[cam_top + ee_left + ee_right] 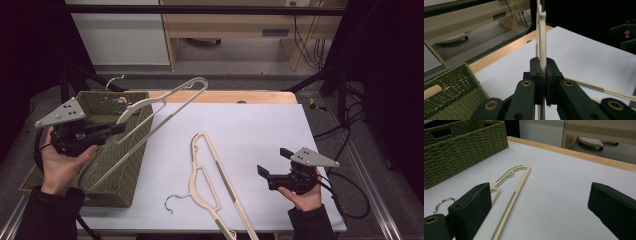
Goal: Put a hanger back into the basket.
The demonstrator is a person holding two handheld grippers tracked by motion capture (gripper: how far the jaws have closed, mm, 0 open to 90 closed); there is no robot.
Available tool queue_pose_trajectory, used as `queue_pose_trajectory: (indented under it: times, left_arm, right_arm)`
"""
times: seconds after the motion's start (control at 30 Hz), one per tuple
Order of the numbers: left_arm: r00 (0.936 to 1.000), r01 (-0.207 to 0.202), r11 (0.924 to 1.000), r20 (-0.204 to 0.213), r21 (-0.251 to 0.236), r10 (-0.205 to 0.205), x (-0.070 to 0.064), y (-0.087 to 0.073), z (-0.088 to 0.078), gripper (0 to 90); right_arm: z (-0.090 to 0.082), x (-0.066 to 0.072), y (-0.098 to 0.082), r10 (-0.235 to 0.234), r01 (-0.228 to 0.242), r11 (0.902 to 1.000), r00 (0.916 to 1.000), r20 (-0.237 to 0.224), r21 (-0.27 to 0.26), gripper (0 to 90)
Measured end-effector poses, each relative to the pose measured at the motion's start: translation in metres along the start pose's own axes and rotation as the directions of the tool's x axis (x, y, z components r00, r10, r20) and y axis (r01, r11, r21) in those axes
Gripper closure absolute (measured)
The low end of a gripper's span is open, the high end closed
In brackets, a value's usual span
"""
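My left gripper (119,128) is shut on a cream plastic hanger (165,102) and holds it tilted in the air above a green woven basket (127,172) at the table's left. In the left gripper view the jaws pinch the hanger's thin bar (542,37) edge-on. A second cream hanger (210,172) with a metal hook lies flat on the white tabletop (260,125). My right gripper (272,162) stands open to the right of it, nothing between its jaws. The right gripper view (541,195) looks along the lying hanger (516,185) toward the basket (461,152).
A strip of wood (225,96) runs along the table's far edge. Black frame posts (340,75) and cables (345,145) stand at the right side. Beyond the table are a wooden desk (230,25) and a white cabinet (120,35).
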State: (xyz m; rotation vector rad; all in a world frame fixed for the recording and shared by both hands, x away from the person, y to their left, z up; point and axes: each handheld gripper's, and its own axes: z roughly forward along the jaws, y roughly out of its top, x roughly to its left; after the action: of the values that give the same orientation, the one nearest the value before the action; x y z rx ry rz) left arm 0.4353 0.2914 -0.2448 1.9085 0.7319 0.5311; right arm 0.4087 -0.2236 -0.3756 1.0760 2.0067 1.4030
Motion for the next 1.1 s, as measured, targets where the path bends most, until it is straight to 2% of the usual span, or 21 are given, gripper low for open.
queue_pose_trajectory:
  times: [0.27, 0.5, 0.63, 0.87, 1.07, 1.1]
  left_arm:
    - [0.9975, -0.021, 0.9994, -0.067, 0.026, 0.022, 0.032, -0.005, -0.006, 86.3]
    - [0.9941, -0.009, 0.9984, -0.107, 0.056, 0.015, 0.060, -0.019, -0.015, 86.3]
    - [0.9923, 0.011, 0.9974, -0.124, 0.071, -0.002, 0.072, -0.029, -0.019, 86.3]
    - [0.9879, 0.012, 0.9960, -0.155, 0.089, 0.002, 0.091, -0.042, -0.027, 86.4]
    - [0.9802, 0.022, 0.9948, -0.198, 0.099, -0.002, 0.108, -0.056, -0.032, 86.4]
    - [0.9794, 0.033, 0.9947, -0.201, 0.098, -0.013, 0.112, -0.060, -0.033, 86.3]
  right_arm:
    - [0.000, 0.000, 0.000, -0.006, 0.006, 1.0000, 1.0000, -0.003, 0.005, 5.7]
    - [0.002, 0.000, 0.000, 0.000, 0.000, 1.0000, 1.0000, -0.002, 0.005, 5.7]
    - [0.002, 0.001, -0.001, 0.000, 0.000, 1.0000, 1.0000, -0.003, 0.009, 5.7]
    - [0.004, 0.000, -0.001, -0.001, 0.002, 0.9999, 1.0000, -0.007, 0.015, 5.6]
    - [0.004, 0.001, -0.001, 0.000, 0.000, 0.9999, 1.0000, -0.009, 0.017, 5.8]
    - [0.004, 0.001, -0.002, 0.000, 0.000, 0.9999, 1.0000, -0.009, 0.017, 5.8]
